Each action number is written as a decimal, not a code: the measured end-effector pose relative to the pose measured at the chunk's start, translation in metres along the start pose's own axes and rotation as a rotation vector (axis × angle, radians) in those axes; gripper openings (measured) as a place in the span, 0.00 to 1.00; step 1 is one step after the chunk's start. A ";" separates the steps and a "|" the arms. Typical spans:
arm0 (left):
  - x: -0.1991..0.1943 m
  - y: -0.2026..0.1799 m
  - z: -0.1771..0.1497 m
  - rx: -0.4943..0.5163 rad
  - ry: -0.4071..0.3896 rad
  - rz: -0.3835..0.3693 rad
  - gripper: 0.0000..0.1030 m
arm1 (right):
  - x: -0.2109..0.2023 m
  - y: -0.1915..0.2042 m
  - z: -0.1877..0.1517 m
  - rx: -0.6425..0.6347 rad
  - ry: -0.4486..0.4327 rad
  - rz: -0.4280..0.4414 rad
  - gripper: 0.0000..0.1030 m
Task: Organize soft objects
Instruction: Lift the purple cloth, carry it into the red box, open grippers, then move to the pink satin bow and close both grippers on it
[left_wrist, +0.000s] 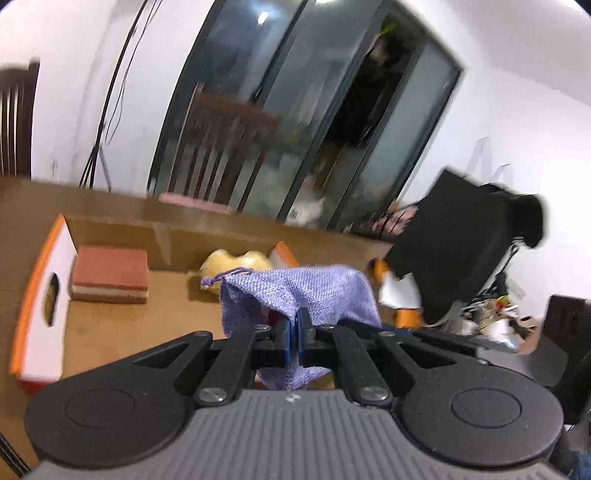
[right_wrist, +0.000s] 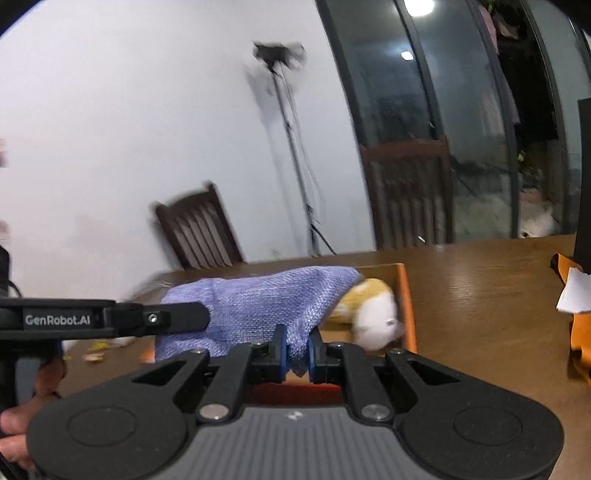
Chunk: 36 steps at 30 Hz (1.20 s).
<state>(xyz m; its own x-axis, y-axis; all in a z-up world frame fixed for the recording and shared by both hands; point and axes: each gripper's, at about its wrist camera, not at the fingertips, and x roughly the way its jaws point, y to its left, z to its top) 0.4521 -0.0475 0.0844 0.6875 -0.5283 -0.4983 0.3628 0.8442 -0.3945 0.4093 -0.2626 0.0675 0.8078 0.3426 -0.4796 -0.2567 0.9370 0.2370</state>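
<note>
Pinching the purple pouch (left_wrist: 299, 291) are both tongs (left_wrist: 294, 332) (right_wrist: 296, 347); only left shows a sponge (left_wrist: 110, 273).

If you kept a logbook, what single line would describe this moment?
left gripper: shut on purple pouch | right gripper: shut on purple pouch | pouch: held over cardboard box | inside: yellow plush, sponge block

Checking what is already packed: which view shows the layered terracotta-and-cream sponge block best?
The left wrist view: the layered terracotta-and-cream sponge block lies unobstructed in the orange-edged cardboard box. In the right wrist view it cannot be seen; the purple woven drawstring pouch covers much of the box.
</note>
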 end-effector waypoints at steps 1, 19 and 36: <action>0.019 0.007 0.003 -0.014 0.033 0.007 0.04 | 0.016 -0.003 0.003 -0.011 0.021 -0.025 0.10; 0.068 0.028 0.002 0.104 0.110 0.105 0.50 | 0.050 -0.014 0.018 -0.157 0.092 -0.162 0.31; -0.158 -0.025 -0.068 0.290 -0.192 0.169 0.71 | -0.120 0.047 -0.045 -0.105 -0.105 -0.064 0.49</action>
<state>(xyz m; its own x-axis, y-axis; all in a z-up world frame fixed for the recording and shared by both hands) 0.2920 0.0088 0.1203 0.8481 -0.3765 -0.3729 0.3784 0.9229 -0.0713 0.2769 -0.2563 0.0983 0.8739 0.2781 -0.3986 -0.2526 0.9605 0.1163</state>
